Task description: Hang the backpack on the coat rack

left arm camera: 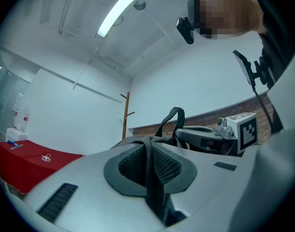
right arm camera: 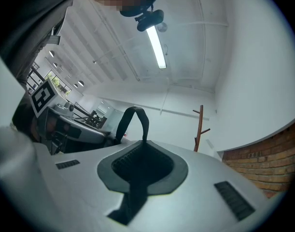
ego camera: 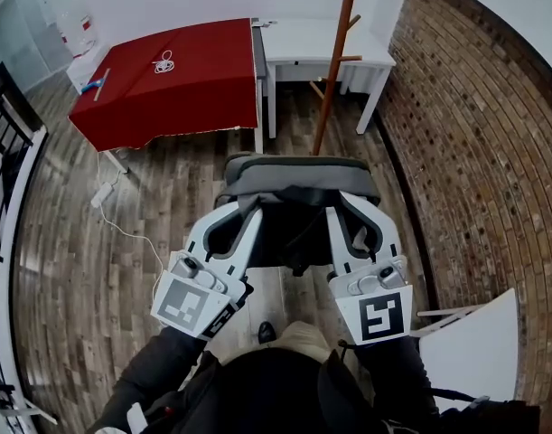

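Note:
A grey and black backpack (ego camera: 298, 183) hangs in front of me, carried between both grippers. My left gripper (ego camera: 244, 208) is shut on a black webbing strap (left arm camera: 154, 178) that runs between its jaws. On the other side, the right gripper (ego camera: 343, 208) is shut on a second black strap (right arm camera: 133, 192). The backpack's top handle loop (right arm camera: 137, 117) stands up beyond the jaws. The wooden coat rack (ego camera: 334, 57) stands ahead, by the white desk and the brick wall, apart from the bag. It shows far off as a thin pole: coat rack (left arm camera: 125, 115), coat rack (right arm camera: 200, 127).
A table under a red cloth (ego camera: 176, 80) stands ahead on the left, a white desk (ego camera: 321, 43) behind the rack. A brick wall (ego camera: 474, 134) runs along the right. A white cable (ego camera: 122, 224) lies on the wood floor, a white board (ego camera: 474, 342) at lower right.

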Demonstrator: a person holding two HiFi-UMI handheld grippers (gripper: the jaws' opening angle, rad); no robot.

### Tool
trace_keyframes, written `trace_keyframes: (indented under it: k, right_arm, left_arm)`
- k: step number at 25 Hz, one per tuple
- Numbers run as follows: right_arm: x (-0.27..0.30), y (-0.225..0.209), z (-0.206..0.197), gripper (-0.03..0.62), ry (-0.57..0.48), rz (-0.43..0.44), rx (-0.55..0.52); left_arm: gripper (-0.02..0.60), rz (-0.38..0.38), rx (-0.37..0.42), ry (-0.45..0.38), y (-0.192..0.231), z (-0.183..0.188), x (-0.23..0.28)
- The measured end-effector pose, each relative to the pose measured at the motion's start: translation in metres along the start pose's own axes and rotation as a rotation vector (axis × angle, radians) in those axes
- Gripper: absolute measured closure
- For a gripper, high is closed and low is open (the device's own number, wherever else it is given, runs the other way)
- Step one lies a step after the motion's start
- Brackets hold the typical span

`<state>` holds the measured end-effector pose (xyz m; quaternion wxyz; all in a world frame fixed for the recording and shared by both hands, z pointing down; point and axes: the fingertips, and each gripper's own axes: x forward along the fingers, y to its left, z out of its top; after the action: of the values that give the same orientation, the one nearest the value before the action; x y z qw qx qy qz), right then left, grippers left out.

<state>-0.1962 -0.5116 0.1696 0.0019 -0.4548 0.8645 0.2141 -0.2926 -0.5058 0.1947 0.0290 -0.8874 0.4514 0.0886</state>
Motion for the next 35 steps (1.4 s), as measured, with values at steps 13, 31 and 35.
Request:
trace_keyframes:
  k: [13,31,35]
  right_arm:
    - [0.068,-0.039,-0.048,0.572,0.020,-0.061,-0.005]
    - [0.154,-0.135,-0.130,0.572,0.059,-0.115,-0.022]
    - [0.171,-0.151,-0.150,0.572,0.059,-0.110,-0.028]
  left_arm:
    - [0.540,-0.061,0.011,0.016,0.058,-0.036,0.072]
    - [0.540,-0.125,-0.007,0.035,0.118,-0.076,0.217]
    - [0.540,-0.136,-0.013,0.043,0.129,-0.089,0.243]
